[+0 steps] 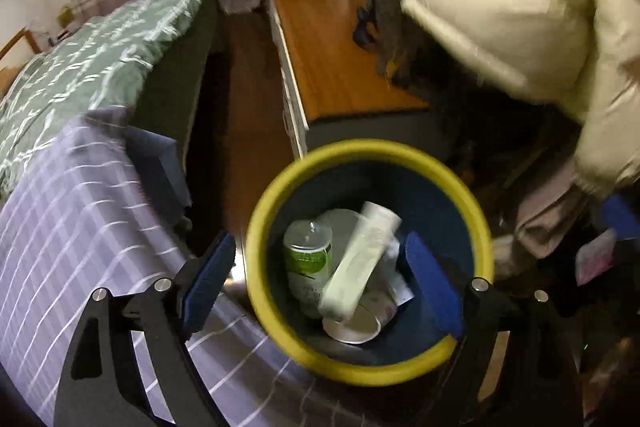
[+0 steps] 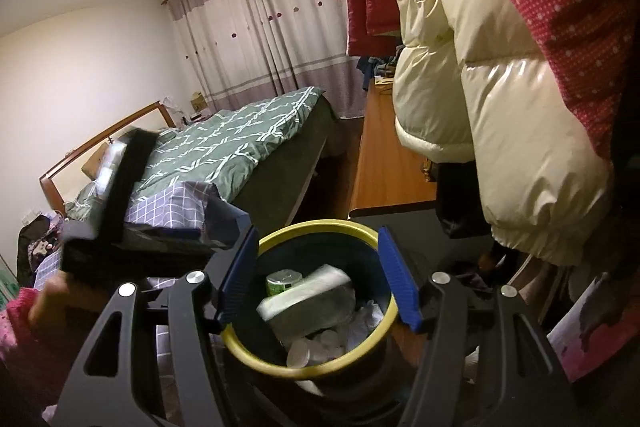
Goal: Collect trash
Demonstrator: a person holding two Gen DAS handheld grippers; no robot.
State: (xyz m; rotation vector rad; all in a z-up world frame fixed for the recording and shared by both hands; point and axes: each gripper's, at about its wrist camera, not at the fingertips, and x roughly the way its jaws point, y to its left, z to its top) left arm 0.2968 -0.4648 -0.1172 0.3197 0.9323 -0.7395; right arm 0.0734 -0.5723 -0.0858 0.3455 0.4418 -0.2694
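Observation:
A round bin [image 1: 372, 151] with a yellow rim and dark blue inside stands on the floor; its rim [image 2: 320, 225] also shows in the right wrist view. In it lie a green can [image 1: 308, 255], a paper cup [image 1: 352, 327] and crumpled paper [image 2: 368, 315]. A white-and-green carton [image 1: 360, 259] is blurred and tilted inside the bin, touching neither pad; the same carton [image 2: 308, 295] looks blurred from the right. My left gripper [image 1: 322, 283] hangs open over the bin. My right gripper [image 2: 320, 279] is open just before the bin, with nothing between its pads.
A bed with a green quilt [image 2: 248, 135] and a purple checked cloth [image 1: 80, 211] lie left of the bin. Beyond the bin runs a wooden desk [image 1: 332, 47]. A cream puffer jacket [image 2: 500, 107] hangs at the right. A hand [image 2: 44, 303] holds a black tool at left.

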